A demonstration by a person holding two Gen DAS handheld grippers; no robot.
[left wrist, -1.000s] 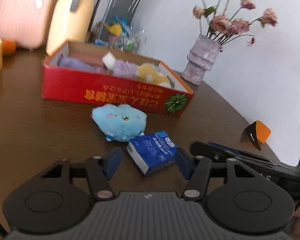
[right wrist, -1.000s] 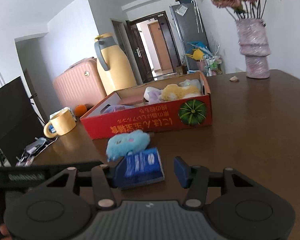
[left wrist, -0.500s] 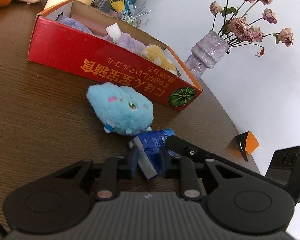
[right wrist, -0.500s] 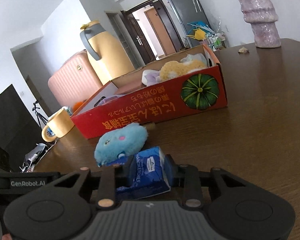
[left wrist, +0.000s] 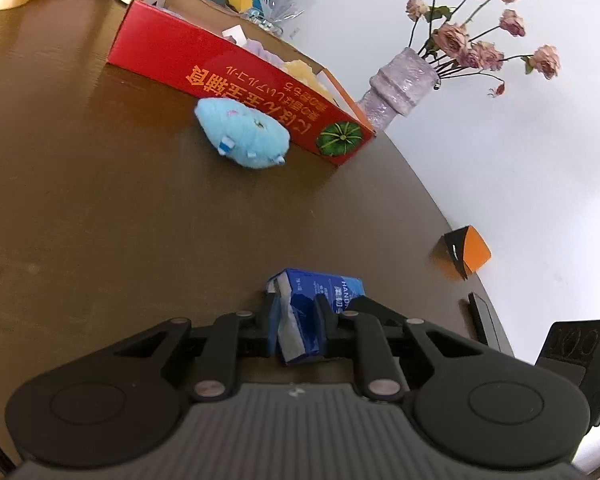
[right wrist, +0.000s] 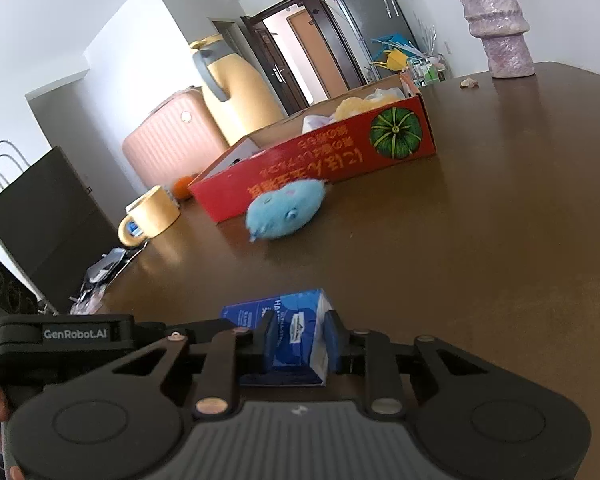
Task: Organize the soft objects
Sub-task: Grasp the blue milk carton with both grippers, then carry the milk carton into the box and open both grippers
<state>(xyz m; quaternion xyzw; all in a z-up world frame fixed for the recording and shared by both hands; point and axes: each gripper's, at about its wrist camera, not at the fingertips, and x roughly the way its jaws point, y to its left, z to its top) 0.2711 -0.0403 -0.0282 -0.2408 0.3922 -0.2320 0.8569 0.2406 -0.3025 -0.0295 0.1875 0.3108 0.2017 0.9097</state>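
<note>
A dark brown wooden table point(left wrist: 100, 200) fills most of both views, and on it stands a long red cardboard box point(left wrist: 236, 76) printed with orange lettering and a green pumpkin, its top open and pale purple, white and yellow soft things showing inside. Behind the box, in the right wrist view, stand a pink suitcase point(right wrist: 168, 136) and a tall yellow jug point(right wrist: 236, 92), with a yellow mug point(right wrist: 152, 216) and an orange beside the box's far end. A lilac vase point(left wrist: 400, 88) of dried pink roses stands at the table's edge past the box's pumpkin end. Just in front of the box's long red side lies a light blue plush toy point(left wrist: 244, 136), close to the box wall; whether it touches cannot be told. Well apart from the toy, nearer the cameras, is a blue tissue pack point(left wrist: 320, 292) with white print. Both tools grip this same pack from opposite ends: the left gripper point(left wrist: 296, 328) has just been closing and now pinches one end between its blue pads, the wrapper creased there, while the right gripper point(right wrist: 300, 340), also just closed in, squeezes the other end. A small orange and black folded card point(left wrist: 466, 254) sits near the table edge to the right.
</note>
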